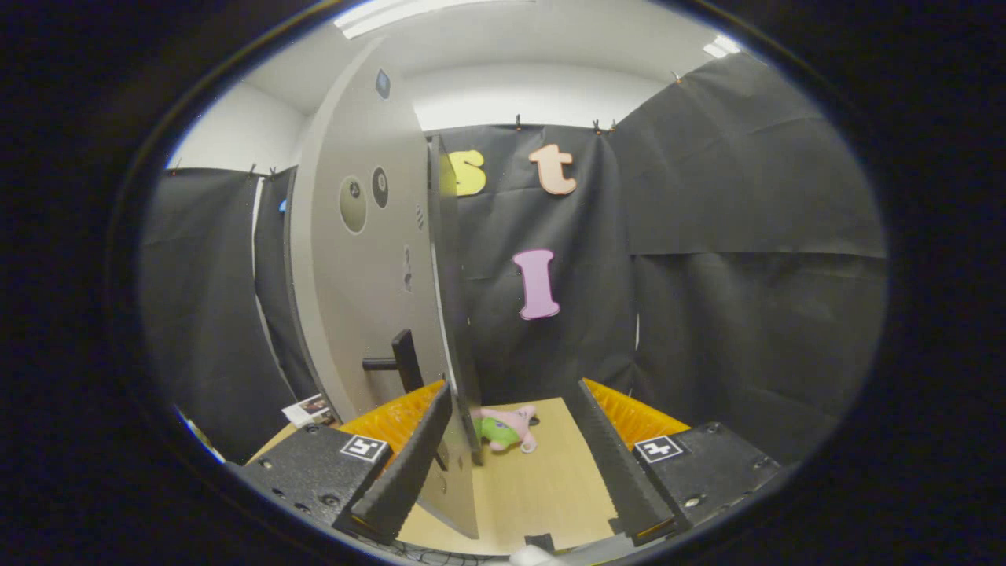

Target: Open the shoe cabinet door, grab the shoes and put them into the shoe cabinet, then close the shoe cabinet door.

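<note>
Cabinet door swung part-way, seen nearly edge-on — gripper spread wide beside it.

The grey shoe cabinet door [361,259] stands upright just ahead of the left finger, its thin free edge turned toward the camera and its dark handle [399,362] on the left face; this reads as the door step, though whether opening or closing I cannot tell. The gripper [511,448] is wide open and holds nothing — the door's lower edge runs right beside the left finger's inner face, contact unclear. Beyond the fingers, on the pale wood floor [542,487], lies a small pink-and-green shoe [505,428], close to the door's foot, so it seems not yet stowed. The next move likely calls for reaching past the door edge and closing on that shoe.
</note>
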Demonstrator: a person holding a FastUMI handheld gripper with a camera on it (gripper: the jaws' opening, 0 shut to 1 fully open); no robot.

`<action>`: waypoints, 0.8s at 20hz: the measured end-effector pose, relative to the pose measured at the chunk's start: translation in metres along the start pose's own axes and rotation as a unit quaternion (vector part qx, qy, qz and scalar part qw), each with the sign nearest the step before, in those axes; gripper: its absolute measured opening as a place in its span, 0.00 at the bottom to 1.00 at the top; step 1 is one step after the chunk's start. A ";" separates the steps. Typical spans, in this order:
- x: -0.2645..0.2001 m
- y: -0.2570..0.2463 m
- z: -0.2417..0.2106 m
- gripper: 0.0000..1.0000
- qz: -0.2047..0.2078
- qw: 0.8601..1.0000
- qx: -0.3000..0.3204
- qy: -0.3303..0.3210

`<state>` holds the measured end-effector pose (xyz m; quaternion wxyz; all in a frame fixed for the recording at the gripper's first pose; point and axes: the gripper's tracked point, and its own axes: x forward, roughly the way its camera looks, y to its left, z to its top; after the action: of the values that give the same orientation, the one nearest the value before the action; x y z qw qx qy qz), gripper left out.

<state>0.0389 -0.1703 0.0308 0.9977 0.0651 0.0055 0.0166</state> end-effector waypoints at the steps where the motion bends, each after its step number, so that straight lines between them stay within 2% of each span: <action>1: 0.004 0.002 -0.001 0.99 0.008 1.000 -0.005 0.003; 6: 0.011 0.011 0.001 0.96 0.014 0.998 -0.058 -0.004; 11: 0.009 0.018 -0.003 0.94 0.016 1.000 -0.021 0.008; 16: 0.005 0.029 -0.004 0.94 -0.009 1.000 -0.027 0.003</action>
<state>0.0430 -0.1410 0.0304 0.9992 0.0378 0.0090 0.0080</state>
